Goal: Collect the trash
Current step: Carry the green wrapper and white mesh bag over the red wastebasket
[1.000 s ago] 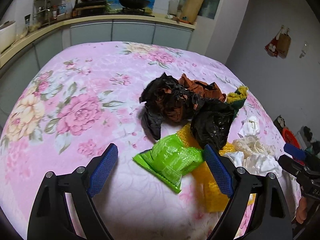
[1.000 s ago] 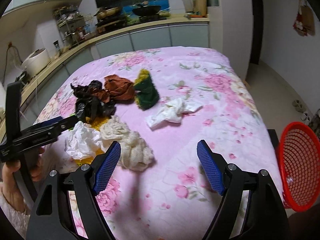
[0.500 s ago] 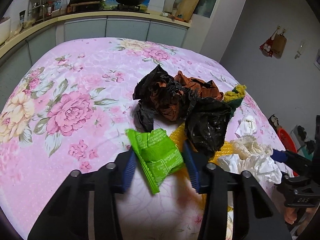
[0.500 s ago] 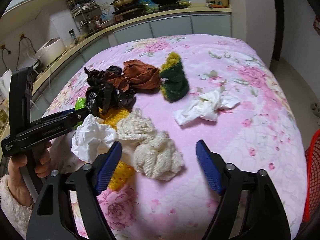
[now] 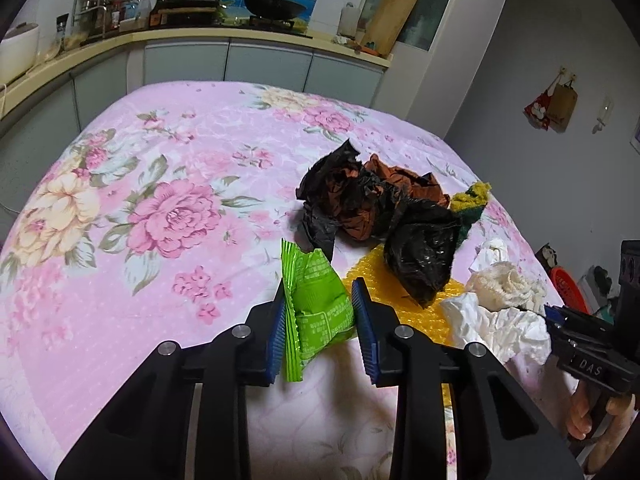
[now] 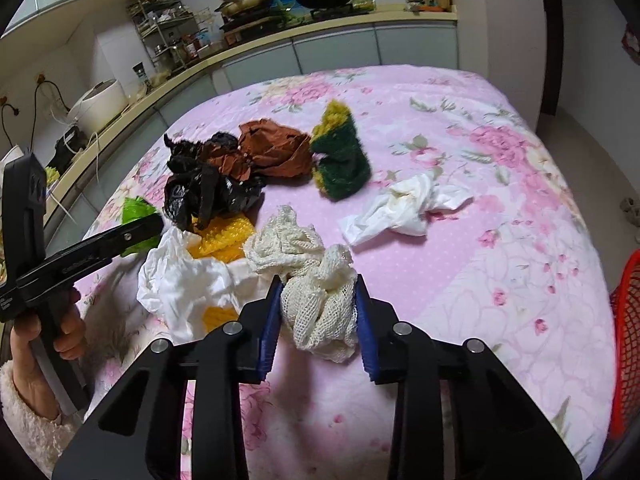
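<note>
Collecting has only begun, as far as the views show: two pieces are gripped and nothing can be seen inside the red basket [image 6: 628, 344] at the right edge of the desk [image 5: 120, 280].

At the left, the left gripper [image 5: 320, 320] has just closed its fingers on the green snack wrapper [image 5: 316, 304], which stands on end between the pads, its long axis running up and away, torn top pointing to the far side. Next comes the pile: black bag [image 5: 420, 244], brown paper [image 6: 276, 152], yellow bubble wrap [image 6: 224, 236], sponge [image 6: 340, 164], white tissues [image 6: 184, 284].

At the right, the right gripper [image 6: 318, 320] has likewise just closed on the cream mesh cloth [image 6: 316, 300], a bunched lump trailing away to the upper left. Both pieces seem barely off the desk, so carrying and dropping them remain, then the rest.
</note>
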Demonstrator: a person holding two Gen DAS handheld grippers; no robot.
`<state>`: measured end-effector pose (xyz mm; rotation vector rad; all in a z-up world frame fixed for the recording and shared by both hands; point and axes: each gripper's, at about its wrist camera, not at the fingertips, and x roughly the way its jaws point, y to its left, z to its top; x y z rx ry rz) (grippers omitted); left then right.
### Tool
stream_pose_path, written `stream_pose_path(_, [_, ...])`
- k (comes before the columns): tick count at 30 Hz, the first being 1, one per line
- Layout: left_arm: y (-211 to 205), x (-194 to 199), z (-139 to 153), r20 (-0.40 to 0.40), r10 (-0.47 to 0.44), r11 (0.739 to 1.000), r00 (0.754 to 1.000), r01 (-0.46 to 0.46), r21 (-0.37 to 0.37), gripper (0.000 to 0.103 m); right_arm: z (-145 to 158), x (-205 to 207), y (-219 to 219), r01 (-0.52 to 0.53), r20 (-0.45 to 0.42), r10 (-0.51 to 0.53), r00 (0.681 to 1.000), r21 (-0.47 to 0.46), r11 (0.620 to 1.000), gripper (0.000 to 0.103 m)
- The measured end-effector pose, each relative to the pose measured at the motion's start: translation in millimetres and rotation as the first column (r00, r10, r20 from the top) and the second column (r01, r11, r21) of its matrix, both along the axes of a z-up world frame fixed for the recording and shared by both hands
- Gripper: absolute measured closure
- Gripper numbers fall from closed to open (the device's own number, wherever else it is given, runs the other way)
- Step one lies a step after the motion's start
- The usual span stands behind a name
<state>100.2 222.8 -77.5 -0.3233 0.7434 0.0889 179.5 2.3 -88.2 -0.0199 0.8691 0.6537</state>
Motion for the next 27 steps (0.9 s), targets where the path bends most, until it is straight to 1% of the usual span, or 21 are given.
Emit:
stream_pose_path(10, [-14, -14, 35, 0.071, 0.017, 0.996, 0.997, -0.023, 0.085, 0.074, 31, -7, -24, 0.06, 0.077, -0.064, 0.995, 0.051, 0.997, 0.071])
stream_pose_path(19, [-39, -28, 75, 0.159, 0.05, 0.98, 0.986, -0.079, 0.185, 0.073, 59, -23, -42, 0.11, 0.157, -0.125, 0.98, 0.101, 0.989, 0.071])
stream_pose_path(27, [-69, -30, 106, 0.225, 0.019, 0.967, 0.974, -0.075, 0.242, 0.073, 84, -35, -65, 0.132, 0.213, -0.164, 0.963, 0.16, 0.978, 0.071])
